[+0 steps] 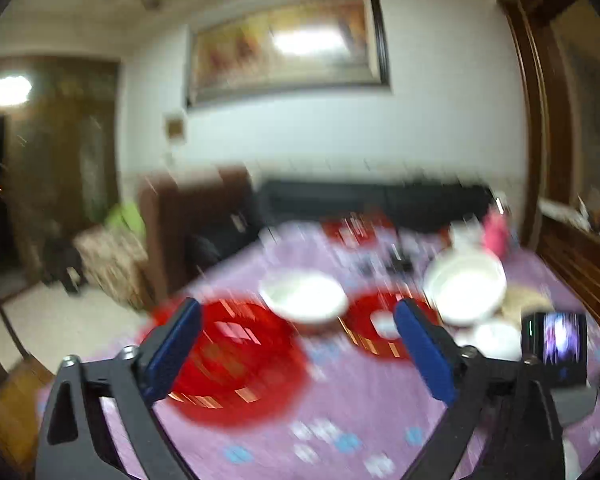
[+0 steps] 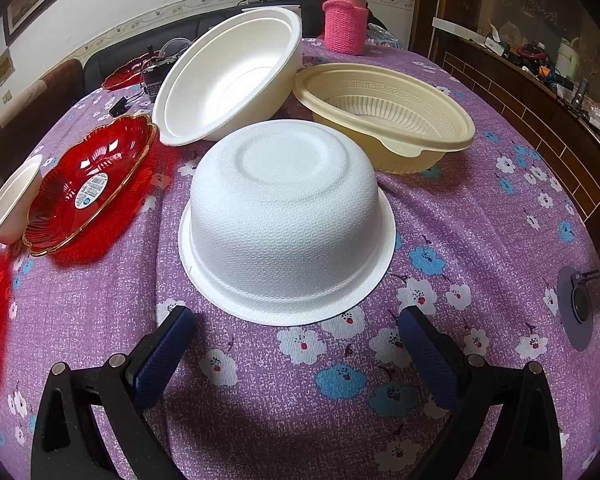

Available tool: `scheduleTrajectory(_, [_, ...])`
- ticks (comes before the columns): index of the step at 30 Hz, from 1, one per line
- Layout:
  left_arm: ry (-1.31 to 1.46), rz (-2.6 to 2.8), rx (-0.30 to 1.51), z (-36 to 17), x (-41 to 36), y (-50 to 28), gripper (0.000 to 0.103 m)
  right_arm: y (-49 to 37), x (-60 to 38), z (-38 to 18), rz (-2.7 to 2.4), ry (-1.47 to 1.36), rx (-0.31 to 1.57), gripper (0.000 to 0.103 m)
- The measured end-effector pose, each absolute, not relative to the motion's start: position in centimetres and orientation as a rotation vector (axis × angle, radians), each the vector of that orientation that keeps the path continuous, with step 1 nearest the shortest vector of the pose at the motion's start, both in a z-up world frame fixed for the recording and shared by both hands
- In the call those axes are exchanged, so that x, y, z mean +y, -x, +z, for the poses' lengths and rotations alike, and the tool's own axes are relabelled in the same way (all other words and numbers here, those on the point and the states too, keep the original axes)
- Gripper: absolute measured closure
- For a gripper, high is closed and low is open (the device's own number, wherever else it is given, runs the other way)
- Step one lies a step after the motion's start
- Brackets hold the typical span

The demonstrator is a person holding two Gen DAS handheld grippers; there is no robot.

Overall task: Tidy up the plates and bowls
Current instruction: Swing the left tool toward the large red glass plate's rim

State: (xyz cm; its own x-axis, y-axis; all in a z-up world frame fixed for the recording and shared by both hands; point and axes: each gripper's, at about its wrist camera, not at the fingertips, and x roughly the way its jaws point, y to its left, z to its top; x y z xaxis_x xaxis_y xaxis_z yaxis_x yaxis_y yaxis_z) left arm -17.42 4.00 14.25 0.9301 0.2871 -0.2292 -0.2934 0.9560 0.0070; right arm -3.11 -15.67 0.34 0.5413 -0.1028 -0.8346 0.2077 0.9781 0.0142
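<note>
Bowl (image 2: 286,220) sits upturned on the worktop (image 2: 480,216), just ahead of my right gripper (image 2: 294,344), jaws released, empty. Left gripper (image 1: 296,340) likewise released. Next: advance, grasp its rim.

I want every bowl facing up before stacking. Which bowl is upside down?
The white textured bowl nearest the right tool, rim flat on the tablecloth. The other white bowl and the cream bowl show their insides.
</note>
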Motion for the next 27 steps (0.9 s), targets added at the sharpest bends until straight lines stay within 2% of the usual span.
scheduleTrajectory(8, [0.054,0.415,0.072,18.1,7.7,20.7,0.000,2.9,-15.6,0.4,-0.187,-0.113,0.988,0.001])
scheduleTrajectory(17, [0.076,0.490,0.044,19.1,10.9,22.6,0.000,2.2,-15.8,0.4,-0.193,-0.116,0.989,0.001])
scheduleTrajectory(27, [0.112,0.462,0.225,17.3,15.0,20.1,0.000,3.5,-16.0,1.1,-0.161,-0.155,0.959,0.001])
